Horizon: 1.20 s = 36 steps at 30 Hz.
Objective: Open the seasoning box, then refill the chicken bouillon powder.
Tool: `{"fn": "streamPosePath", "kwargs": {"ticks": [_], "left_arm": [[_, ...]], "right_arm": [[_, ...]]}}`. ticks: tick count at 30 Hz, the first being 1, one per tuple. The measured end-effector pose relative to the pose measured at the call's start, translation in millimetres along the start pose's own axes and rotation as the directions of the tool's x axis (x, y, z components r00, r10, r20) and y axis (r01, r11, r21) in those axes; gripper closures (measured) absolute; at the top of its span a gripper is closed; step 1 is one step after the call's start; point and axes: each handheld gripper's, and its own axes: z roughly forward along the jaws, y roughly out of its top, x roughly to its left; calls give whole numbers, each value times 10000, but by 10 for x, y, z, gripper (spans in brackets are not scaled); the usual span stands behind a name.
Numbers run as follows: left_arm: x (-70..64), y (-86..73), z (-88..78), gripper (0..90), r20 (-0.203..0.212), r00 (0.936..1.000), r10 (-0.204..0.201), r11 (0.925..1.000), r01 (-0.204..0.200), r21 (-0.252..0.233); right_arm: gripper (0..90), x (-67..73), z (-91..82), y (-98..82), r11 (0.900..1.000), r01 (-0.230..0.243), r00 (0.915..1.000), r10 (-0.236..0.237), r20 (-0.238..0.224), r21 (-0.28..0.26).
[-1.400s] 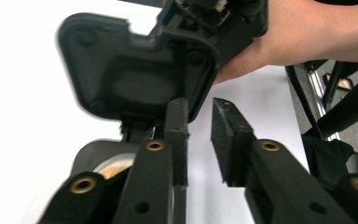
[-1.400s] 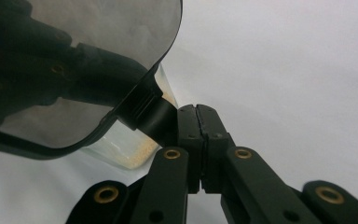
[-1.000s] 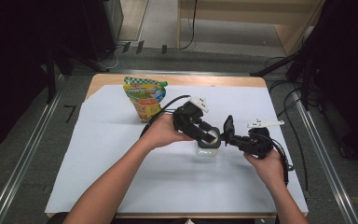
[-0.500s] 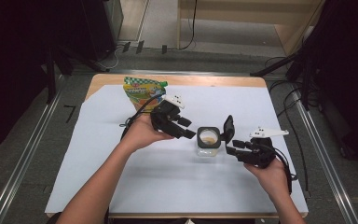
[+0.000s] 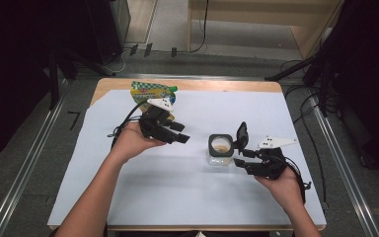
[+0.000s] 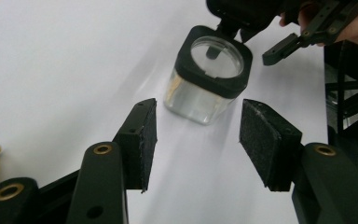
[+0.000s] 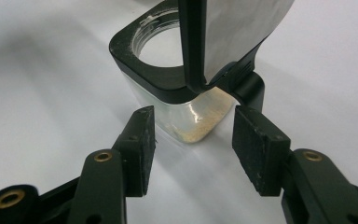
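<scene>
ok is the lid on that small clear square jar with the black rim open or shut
Open. The hinged black lid stands upright beside the clear square jar's rim, and the round mouth is uncovered.

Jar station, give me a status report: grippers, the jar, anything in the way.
Left gripper open, clear of jar. Right gripper jaws just opening, pads off the glass. Jar upright, lid flipped up. Snack pouch behind, not blocking.

No text can be read; the print on the yellow-green pouch (image 5: 153, 92) is too blurred.
</scene>
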Motion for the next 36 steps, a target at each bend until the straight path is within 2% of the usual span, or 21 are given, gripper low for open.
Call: {"fn": "streamPosePath", "kwargs": {"ticks": [9, 17, 21, 28, 30, 33, 36], "left_arm": [[138, -140, -162, 475, -363, 9983, -464, 9988, 459, -142], [260, -275, -386, 466, -838, 9937, -743, 9968, 715, -351], [315, -335, -456, 451, -1061, 9910, -820, 9963, 790, -324], [452, -442, -633, 441, -1519, 9808, -1224, 9910, 1124, -725], [490, -463, -680, 440, -1524, 9788, -1367, 9884, 1245, -866], [532, -473, -730, 434, -1814, 9740, -1360, 9896, 1248, -716], [598, -491, -786, 436, -1925, 9714, -1389, 9891, 1265, -756]], "right_arm": [[507, -47, -6, 2, 9997, 225, 9997, -224, -31, 39], [509, -67, -23, 1, 9995, 328, 9995, -328, -20, -10], [516, -55, -12, 8, 9998, 198, 9998, -198, -14, 9], [517, 39, 0, 30, 9994, 333, 9991, -331, -251, 64], [517, 65, -12, 33, 9992, 396, 9988, -395, -295, 23], [518, 133, -48, 42, 9990, 434, 9985, -437, -323, -95], [518, 191, -39, 53, 9983, 567, 9977, -570, -358, -101]]}}
